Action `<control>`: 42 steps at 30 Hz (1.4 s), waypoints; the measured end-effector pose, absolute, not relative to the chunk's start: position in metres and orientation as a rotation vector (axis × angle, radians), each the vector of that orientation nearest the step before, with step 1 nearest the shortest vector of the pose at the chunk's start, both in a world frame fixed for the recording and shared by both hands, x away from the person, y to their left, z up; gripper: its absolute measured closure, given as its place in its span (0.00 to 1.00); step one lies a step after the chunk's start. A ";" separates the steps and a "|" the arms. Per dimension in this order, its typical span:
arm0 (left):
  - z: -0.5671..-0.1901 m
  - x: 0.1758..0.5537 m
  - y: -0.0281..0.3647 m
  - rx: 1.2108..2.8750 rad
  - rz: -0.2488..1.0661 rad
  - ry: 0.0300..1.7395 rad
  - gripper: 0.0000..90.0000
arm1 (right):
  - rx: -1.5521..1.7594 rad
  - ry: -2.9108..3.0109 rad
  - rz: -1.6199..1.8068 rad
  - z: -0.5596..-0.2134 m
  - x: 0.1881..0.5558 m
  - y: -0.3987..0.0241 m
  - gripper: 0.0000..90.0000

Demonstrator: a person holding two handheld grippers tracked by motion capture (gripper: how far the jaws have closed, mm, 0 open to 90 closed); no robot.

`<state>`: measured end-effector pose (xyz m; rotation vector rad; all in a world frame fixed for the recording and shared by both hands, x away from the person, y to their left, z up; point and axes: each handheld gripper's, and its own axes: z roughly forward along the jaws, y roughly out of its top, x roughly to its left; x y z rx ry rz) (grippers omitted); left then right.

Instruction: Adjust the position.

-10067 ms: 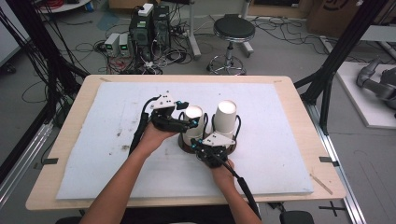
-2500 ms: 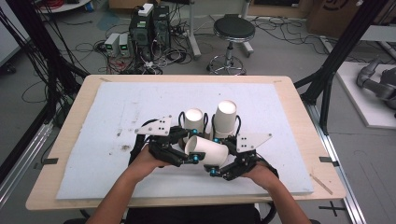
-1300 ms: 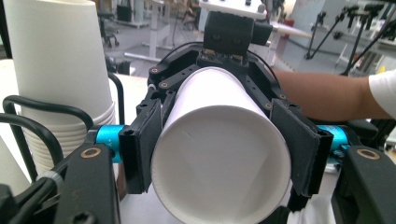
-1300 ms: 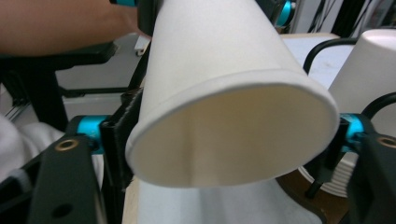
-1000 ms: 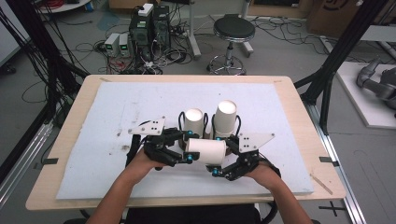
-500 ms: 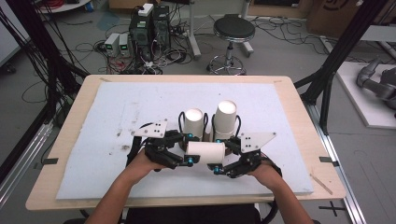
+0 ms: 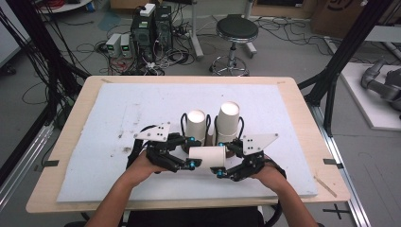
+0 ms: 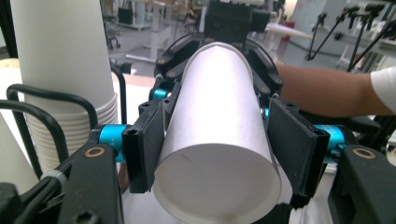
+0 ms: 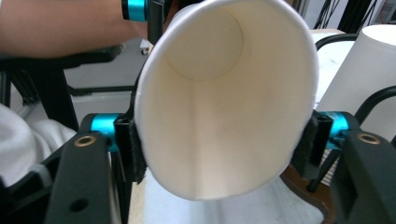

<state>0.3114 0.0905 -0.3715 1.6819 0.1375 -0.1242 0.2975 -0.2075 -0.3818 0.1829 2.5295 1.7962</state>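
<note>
A single white paper cup (image 7: 207, 156) lay on its side between the two grippers, held clear of the white-covered surface (image 7: 104, 113) at about six o'clock from the two upside-down cup stacks (image 7: 196, 126) in their black wire holders (image 7: 182, 124). The left gripper (image 7: 189, 152) had its fingers (image 8: 142, 151) pinching the narrow base end of the cup; they had just been closing, and in the left gripper view both black pads pressed against the cup's wall. The right gripper (image 7: 223, 160) held the wide mouth end, its fingers (image 9: 128, 149) set against the rim so that the opening looked squeezed slightly oval in the right gripper view; those fingers had eased a little wider in the last moment, though the pads still seemed to touch the rim. A second before, the cup had already hung level between the hands in much the same place, and the hands had barely shifted since. The tighter left grip suggested the cup was being passed to that side, or pulled to check that one cup alone had come off the stack, with placing it still to come. No brand, label or writing could be read on the cup, the stacks or the grippers; the boxes on the floor at twelve o'clock were too small to make out.
</note>
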 end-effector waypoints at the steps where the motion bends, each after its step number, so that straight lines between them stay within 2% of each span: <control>1: -0.372 0.312 0.091 1.661 -0.131 0.140 0.42 | 0.197 2.529 1.813 -0.382 0.298 -0.207 0.32; 4: -0.373 0.312 0.092 1.607 -0.134 0.146 0.42 | 0.246 2.520 1.866 -0.383 0.297 -0.206 0.23; 9: -0.374 0.313 0.094 1.580 -0.131 0.157 0.42 | 0.276 2.482 1.919 -0.381 0.297 -0.208 0.23; 17: -0.378 0.311 0.091 1.614 -0.129 0.150 0.43 | 0.251 2.437 1.977 -0.378 0.300 -0.215 0.39; 22: -0.380 0.311 0.091 1.636 -0.123 0.163 0.43 | 0.238 2.456 1.955 -0.378 0.300 -0.216 0.43; 25: -0.379 0.310 0.091 1.653 -0.106 0.184 0.41 | 0.238 2.463 1.934 -0.378 0.300 -0.215 0.43; 27: -0.377 0.309 0.093 1.686 -0.071 0.203 0.34 | 0.245 2.467 1.913 -0.379 0.301 -0.215 0.43; 32: -0.377 0.307 0.092 1.794 -0.027 0.189 0.30 | 0.262 2.487 1.885 -0.378 0.302 -0.215 0.43; 36: -0.380 0.307 0.086 1.828 -0.035 0.177 0.30 | 0.272 2.510 1.878 -0.378 0.302 -0.214 0.43; 39: -0.382 0.306 0.083 1.841 -0.038 0.150 0.38 | 0.259 2.521 1.873 -0.378 0.302 -0.213 0.43; 42: -0.382 0.306 0.084 1.845 -0.047 0.130 0.39 | 0.260 2.528 1.880 -0.378 0.302 -0.213 0.42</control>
